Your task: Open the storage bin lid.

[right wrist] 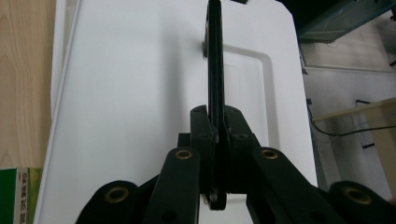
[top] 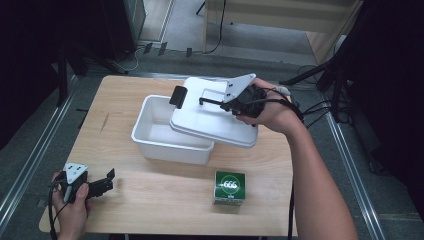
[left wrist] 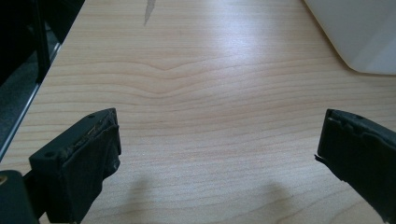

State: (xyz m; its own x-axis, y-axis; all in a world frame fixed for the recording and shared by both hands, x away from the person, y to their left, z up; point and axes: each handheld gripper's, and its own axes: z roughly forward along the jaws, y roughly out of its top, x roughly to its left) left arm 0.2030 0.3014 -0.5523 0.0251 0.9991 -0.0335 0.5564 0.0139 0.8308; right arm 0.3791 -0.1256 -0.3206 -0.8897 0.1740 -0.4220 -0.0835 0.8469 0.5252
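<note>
Spanning most of the high view, the wooden surface [top: 150, 200] carries a white plastic tub [top: 160, 131] at its middle. Tilted over the tub's right part and far rim lies the white lid [top: 210, 122], its black handle [right wrist: 214, 60] pinched between the pressed-together jaws of the right gripper [top: 202, 100]. Near and right sits a green box [top: 229, 187]. At the near left corner, the left gripper [top: 107, 181] hovers, jaws spread, holding nothing.
</note>
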